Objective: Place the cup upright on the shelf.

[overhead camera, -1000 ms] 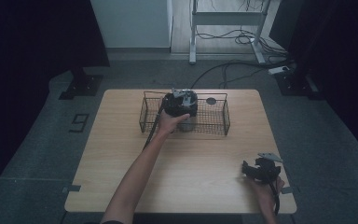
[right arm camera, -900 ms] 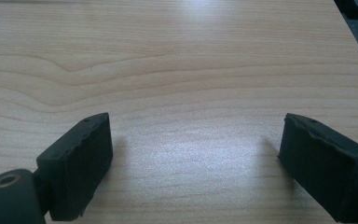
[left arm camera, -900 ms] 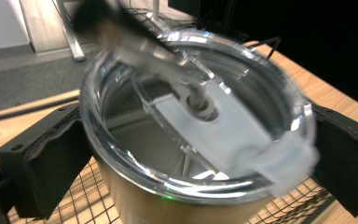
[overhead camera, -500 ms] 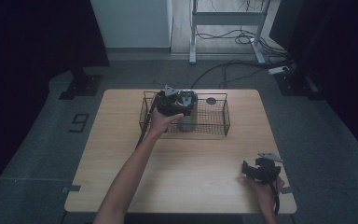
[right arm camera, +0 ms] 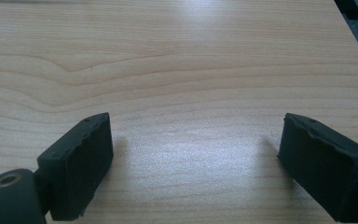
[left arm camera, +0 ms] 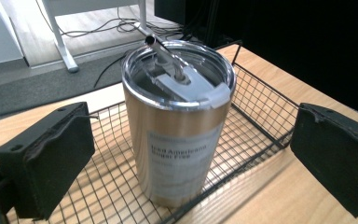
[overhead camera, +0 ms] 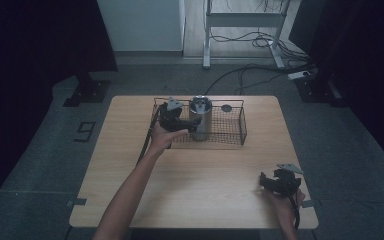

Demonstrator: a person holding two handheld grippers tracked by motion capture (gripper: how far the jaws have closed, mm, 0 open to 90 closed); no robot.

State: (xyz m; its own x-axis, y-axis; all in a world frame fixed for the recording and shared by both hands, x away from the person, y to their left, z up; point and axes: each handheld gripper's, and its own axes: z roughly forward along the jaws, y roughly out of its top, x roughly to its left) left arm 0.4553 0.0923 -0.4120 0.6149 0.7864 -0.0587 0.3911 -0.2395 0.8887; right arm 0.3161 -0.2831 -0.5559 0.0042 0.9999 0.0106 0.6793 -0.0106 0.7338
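Note:
A stainless steel tumbler [left arm camera: 179, 126] with a clear lid and a straw stands upright inside a black wire basket [left arm camera: 261, 98]. In the high view the tumbler [overhead camera: 200, 118] is in the basket's left half, at the table's far side. My left gripper [overhead camera: 189, 122] is just left of it, pointing at it. My left gripper [left arm camera: 191, 158] is open wide; its pads [left arm camera: 46, 158] flank the tumbler without touching it. My right gripper [overhead camera: 266, 182] rests near the table's front right corner. In its own view my right gripper [right arm camera: 191, 158] is open over bare wood.
The wire basket [overhead camera: 243, 125] sits at the far middle of the wooden table [overhead camera: 205, 180]. A small dark round object [overhead camera: 226, 108] lies behind the basket. Past the table, cables and a metal stand [overhead camera: 207, 55] are on the floor.
My left gripper has drawn back to the left from above the tumbler, which now stands uncovered in the basket. The right gripper has not moved.

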